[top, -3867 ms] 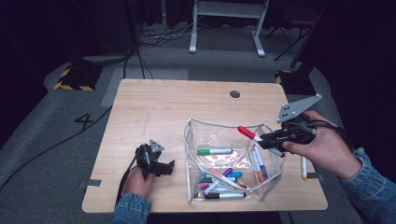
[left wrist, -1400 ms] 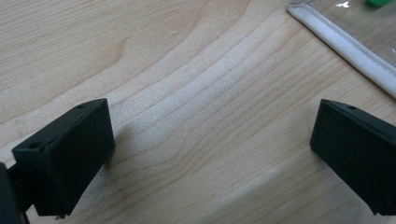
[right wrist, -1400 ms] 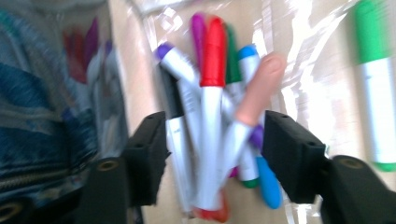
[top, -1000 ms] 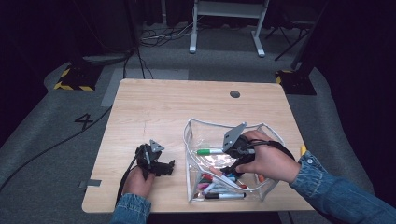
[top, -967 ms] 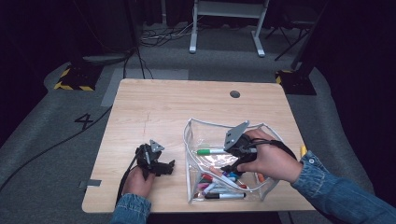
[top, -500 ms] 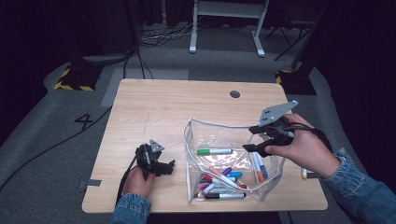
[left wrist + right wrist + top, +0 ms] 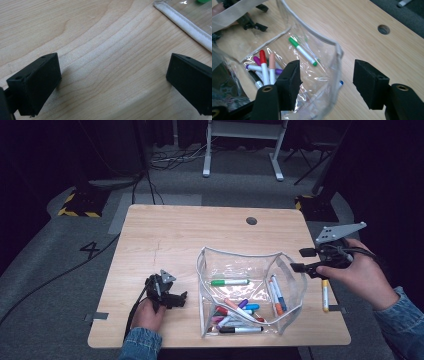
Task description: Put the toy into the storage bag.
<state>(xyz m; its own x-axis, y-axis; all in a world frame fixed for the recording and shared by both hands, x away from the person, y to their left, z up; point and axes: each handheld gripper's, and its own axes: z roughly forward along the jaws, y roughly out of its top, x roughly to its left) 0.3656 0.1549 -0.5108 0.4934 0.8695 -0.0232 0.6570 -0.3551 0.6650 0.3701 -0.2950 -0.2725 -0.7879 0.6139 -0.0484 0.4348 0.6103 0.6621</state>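
Packing markers into clear pouch [image 7: 250, 292] at near right of table [image 7: 175, 240], well along by the look of it. Green marker [image 7: 229, 282] lying apart toward pouch's far side; mixed heap of red, purple, blue and black ones toward its near side; two more against its right wall. One yellow marker [image 7: 325, 295] left outside, just right of pouch on bare wood, probably next to go in.

Right gripper [image 7: 299, 260] raised just beyond pouch's right rim, jaws wide apart, nothing between them; have just been closing slightly. Left gripper [image 7: 176, 299] resting on wood left of pouch, jaws apart and empty, not helping hold pouch mouth.

Right gripper view: pouch rim standing up between the jaws' line of sight, green marker [image 7: 302, 51] seen through plastic, blue tip [image 7: 340, 82] pressed at wall, possibly outside pouch, hard to tell through glare. Yellow marker clear from high view alone.

Left gripper view: pouch's white edge binding [image 7: 185, 24] at far right, bare wood between jaws.
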